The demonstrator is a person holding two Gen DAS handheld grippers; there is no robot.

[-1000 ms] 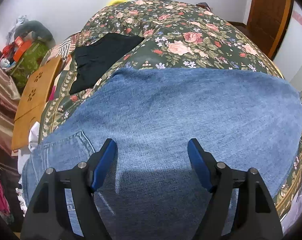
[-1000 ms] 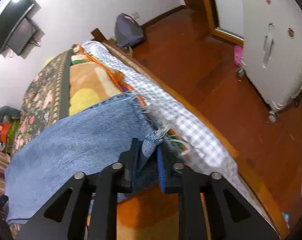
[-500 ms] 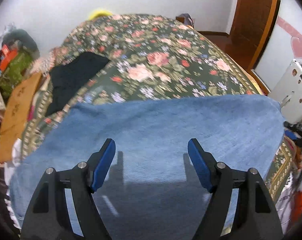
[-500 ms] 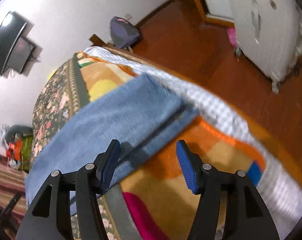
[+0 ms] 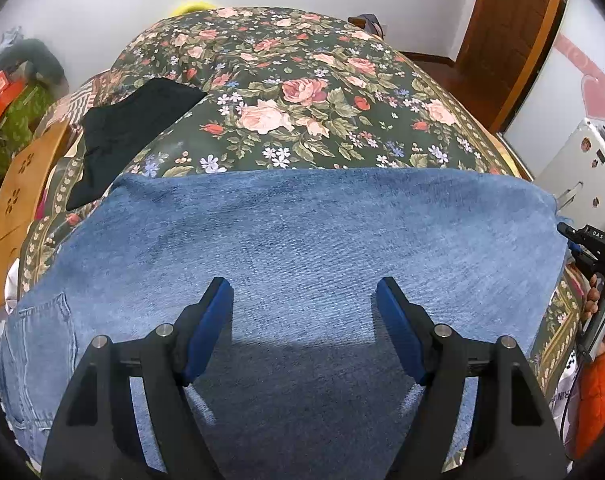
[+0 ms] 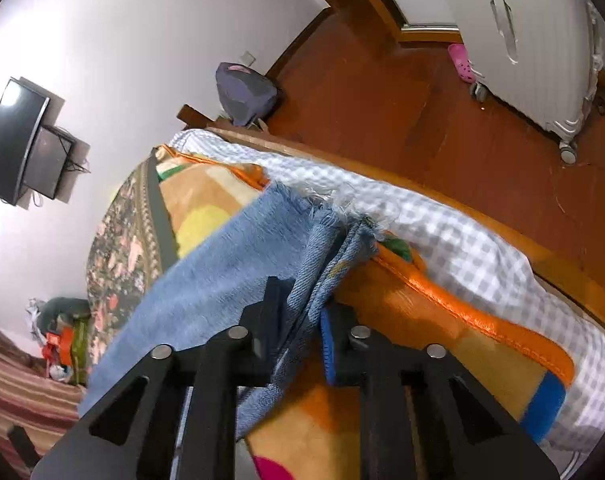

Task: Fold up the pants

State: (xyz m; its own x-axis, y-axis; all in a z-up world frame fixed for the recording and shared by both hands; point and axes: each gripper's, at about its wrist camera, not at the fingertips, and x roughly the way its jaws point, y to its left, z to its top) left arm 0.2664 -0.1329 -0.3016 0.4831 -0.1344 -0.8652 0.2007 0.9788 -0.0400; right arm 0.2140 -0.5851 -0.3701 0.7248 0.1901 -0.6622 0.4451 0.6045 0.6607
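Blue denim pants point(image 5: 302, 240) lie flat across the floral bedspread point(image 5: 302, 92), back pocket at the left end, frayed hem at the right by the bed's edge. Left tongs point(image 5: 304, 296) hover over the middle, spread wide, nothing between them. Right tongs point(image 6: 302, 312) closing, pinching the bunched frayed hem layers point(image 6: 326, 240) over an orange blanket point(image 6: 442, 320).

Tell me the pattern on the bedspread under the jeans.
Dark green with pink and red roses: the bedspread, beneath the blue jeans, shows best in the left wrist view.
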